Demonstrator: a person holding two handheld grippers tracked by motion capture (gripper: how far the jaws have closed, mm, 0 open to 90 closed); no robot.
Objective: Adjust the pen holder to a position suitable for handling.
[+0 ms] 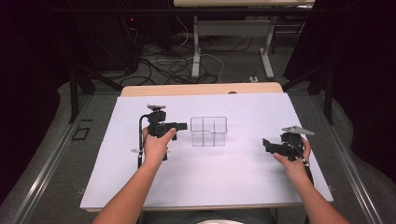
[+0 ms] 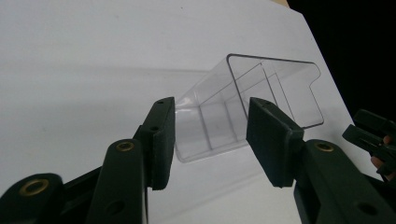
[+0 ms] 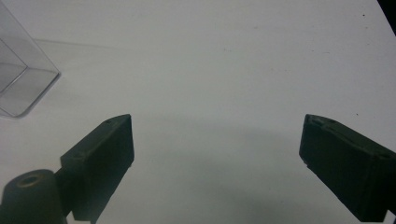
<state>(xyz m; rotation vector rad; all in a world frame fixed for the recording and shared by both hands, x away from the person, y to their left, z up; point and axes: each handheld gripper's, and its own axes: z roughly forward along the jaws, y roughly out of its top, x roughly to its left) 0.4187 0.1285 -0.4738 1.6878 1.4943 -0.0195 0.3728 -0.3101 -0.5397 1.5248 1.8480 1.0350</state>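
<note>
I hold my left gripper point(image 1: 183, 126) at the clear divided box point(image 1: 208, 131), mid-frame on the white table point(image 1: 233, 182); its jaws stand apart, touching nothing. My right gripper point(image 1: 266, 143) waits wide open, lower right. Next I judge: clear away cleanly.

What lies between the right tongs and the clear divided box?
Nothing: in the high view, only bare white table separates the right tongs from the clear divided box. The right gripper view agrees.

A lab: dark curtains, loose floor cables point(image 1: 177, 70), white-topped test table point(image 1: 243, 182).
</note>
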